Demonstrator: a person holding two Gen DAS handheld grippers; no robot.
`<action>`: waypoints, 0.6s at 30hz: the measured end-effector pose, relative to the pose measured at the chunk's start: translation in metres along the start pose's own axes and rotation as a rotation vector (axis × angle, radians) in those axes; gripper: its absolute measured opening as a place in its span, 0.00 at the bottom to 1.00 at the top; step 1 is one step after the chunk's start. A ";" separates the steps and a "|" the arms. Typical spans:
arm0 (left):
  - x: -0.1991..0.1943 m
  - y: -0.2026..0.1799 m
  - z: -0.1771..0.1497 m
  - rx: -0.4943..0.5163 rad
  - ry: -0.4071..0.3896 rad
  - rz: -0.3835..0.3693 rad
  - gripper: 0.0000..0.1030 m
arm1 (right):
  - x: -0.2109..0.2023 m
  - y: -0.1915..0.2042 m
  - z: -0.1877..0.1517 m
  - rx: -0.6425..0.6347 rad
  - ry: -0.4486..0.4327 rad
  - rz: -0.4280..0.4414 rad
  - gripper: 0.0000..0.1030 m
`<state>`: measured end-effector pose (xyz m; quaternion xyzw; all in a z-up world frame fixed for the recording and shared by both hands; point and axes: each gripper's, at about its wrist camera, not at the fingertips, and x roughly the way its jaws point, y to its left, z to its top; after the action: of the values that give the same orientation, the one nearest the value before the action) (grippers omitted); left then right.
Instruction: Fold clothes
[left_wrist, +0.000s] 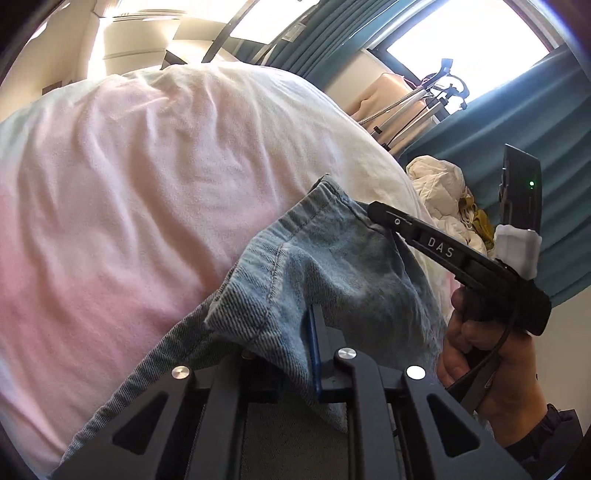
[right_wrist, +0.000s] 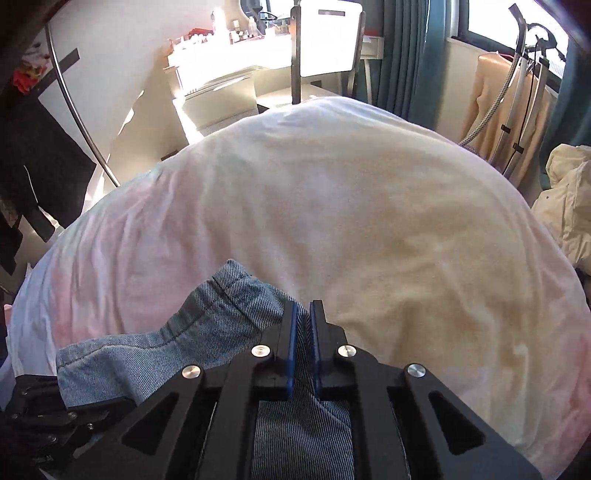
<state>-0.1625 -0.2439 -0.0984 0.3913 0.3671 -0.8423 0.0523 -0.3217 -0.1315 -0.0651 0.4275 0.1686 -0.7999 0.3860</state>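
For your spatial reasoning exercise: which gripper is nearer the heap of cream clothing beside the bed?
Right. The right gripper grips the denim's edge towards the heap; the left gripper sits further away.

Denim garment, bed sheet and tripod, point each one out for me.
Denim garment (left_wrist: 332, 266): left wrist view, on the faded panel beside the seam.
Bed sheet (right_wrist: 351, 206): right wrist view, on its bare middle.
Tripod (left_wrist: 417, 107): left wrist view, on a leg by the window.

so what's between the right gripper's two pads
A fold of the blue denim garment; the right gripper is pinched shut on it. This shows in the right wrist view.
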 end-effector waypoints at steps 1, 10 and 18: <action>-0.002 -0.001 0.002 -0.001 -0.011 -0.012 0.10 | -0.009 -0.003 0.004 0.015 -0.028 -0.016 0.04; -0.003 -0.012 0.017 0.076 -0.069 0.015 0.08 | -0.035 -0.011 0.033 0.064 -0.152 -0.092 0.04; 0.024 0.022 0.020 -0.043 0.053 0.046 0.07 | 0.034 -0.011 0.006 0.119 -0.049 -0.079 0.05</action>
<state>-0.1831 -0.2687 -0.1196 0.4208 0.3772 -0.8220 0.0704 -0.3447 -0.1442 -0.0900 0.4231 0.1278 -0.8333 0.3320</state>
